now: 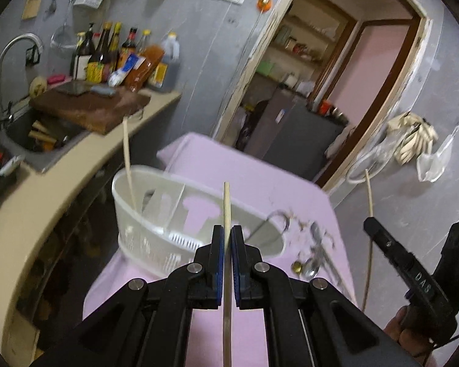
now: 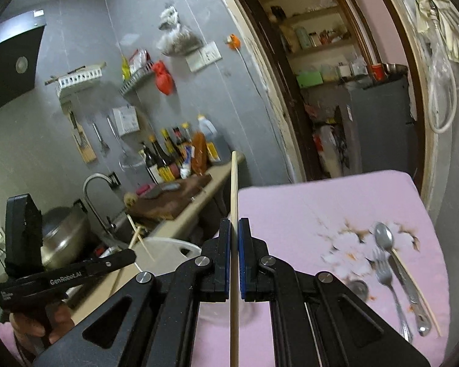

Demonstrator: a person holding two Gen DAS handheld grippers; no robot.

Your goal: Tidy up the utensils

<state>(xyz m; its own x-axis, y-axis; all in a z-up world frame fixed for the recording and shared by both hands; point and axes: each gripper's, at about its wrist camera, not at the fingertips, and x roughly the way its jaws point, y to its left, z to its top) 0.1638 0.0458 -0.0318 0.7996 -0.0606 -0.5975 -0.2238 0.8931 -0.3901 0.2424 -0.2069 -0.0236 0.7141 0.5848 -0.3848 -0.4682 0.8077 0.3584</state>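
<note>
Left wrist view shows the left gripper [image 1: 228, 235] and right gripper [image 2: 235, 229] fingers each clamped mid-shaft on a light, stiff, slippery pale wooden chopstick [image 1: 226, 208], above the translucent plastic utensil basket [image 1: 143, 214] at ten o'clock.

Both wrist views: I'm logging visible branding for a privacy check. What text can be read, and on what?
"GenRobot.AI": on the side of the left gripper, seen in the right wrist view.
"DAS": on the arm of the right gripper, seen in the left wrist view.
Labels on the sauce bottles on the counter: too blurred to read.
</note>
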